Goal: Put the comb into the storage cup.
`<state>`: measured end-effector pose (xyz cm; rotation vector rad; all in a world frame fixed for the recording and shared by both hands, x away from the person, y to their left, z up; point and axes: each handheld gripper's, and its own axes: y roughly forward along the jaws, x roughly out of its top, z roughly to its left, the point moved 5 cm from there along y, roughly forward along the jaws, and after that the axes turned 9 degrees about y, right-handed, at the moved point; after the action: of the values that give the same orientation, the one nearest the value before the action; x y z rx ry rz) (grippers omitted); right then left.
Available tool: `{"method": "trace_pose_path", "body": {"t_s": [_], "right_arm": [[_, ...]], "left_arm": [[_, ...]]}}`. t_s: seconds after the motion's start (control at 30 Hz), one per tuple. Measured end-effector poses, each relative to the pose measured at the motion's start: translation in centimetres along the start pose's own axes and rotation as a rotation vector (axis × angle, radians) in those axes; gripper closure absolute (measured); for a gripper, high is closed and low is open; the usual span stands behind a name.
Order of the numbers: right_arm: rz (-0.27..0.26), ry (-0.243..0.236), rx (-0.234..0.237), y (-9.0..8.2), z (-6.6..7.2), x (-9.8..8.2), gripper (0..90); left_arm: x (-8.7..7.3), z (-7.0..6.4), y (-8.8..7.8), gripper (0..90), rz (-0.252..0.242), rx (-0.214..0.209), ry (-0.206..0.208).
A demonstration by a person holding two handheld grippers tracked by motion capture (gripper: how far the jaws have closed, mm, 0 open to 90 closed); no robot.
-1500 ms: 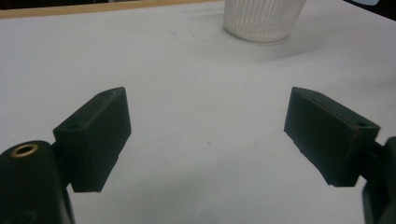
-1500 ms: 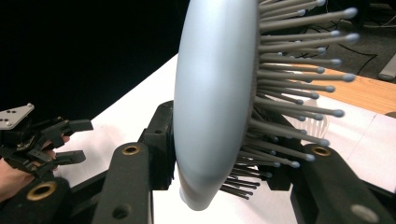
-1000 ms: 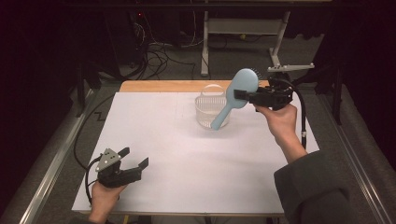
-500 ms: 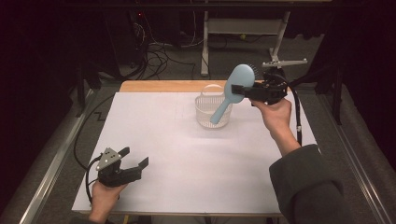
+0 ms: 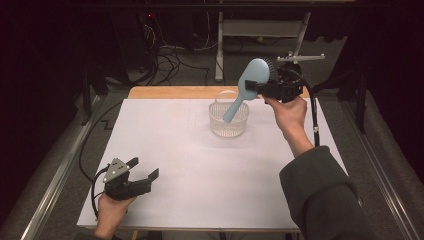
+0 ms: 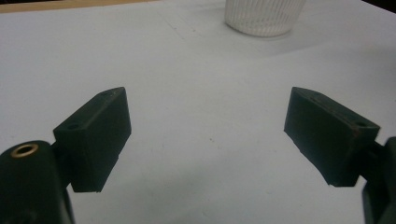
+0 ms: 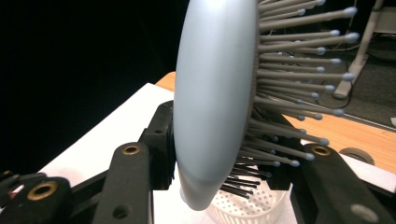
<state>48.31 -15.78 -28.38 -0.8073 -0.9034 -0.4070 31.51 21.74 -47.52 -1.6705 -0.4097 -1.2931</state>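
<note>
The right gripper (image 5: 264, 90) is closed tight on a light blue hairbrush (image 5: 246, 87). Its two black jaws squeeze the brush near where the wide head meets the handle. In the right gripper view, one jaw presses on the smooth blue back of the hairbrush (image 7: 212, 102), and the other jaw sits in among the bristles (image 7: 299, 70) on the other side. The bristles are dark with little pale tips.

In the high view the brush is up in the air, tilted. Its round head points up and away from the person, and its handle slants down toward a small see-through white basket (image 5: 216, 120). The end of the handle hangs over the basket's open top. It is hard to tell if it touches the rim. The basket stands on the white table cover (image 5: 200, 165), near the far edge, close to the right hand (image 5: 287, 112).

The left gripper (image 5: 142, 177) is open wide and holds nothing. It rests low on the white cover at the near left corner, well apart from the basket and the brush. In the left gripper view its two jaws stand far apart over bare white cover, and the basket (image 6: 264, 18) shows far off at the top.
</note>
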Motion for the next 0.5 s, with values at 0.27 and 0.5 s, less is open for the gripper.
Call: {"method": "trace_pose_path", "body": {"t_s": [0.27, 0.5], "right_arm": [[0.004, 0.016, -0.035, 1.2, -0.9, 0.2, 55.9], [0.001, 0.013, -0.055, 1.9, -1.1, 0.3, 55.8]], "left_arm": [[0.0, 0.0, 0.0, 14.1, 0.000, -0.001, -0.001], [0.0, 0.0, 0.0, 14.1, 0.002, -0.001, -0.001]]}}
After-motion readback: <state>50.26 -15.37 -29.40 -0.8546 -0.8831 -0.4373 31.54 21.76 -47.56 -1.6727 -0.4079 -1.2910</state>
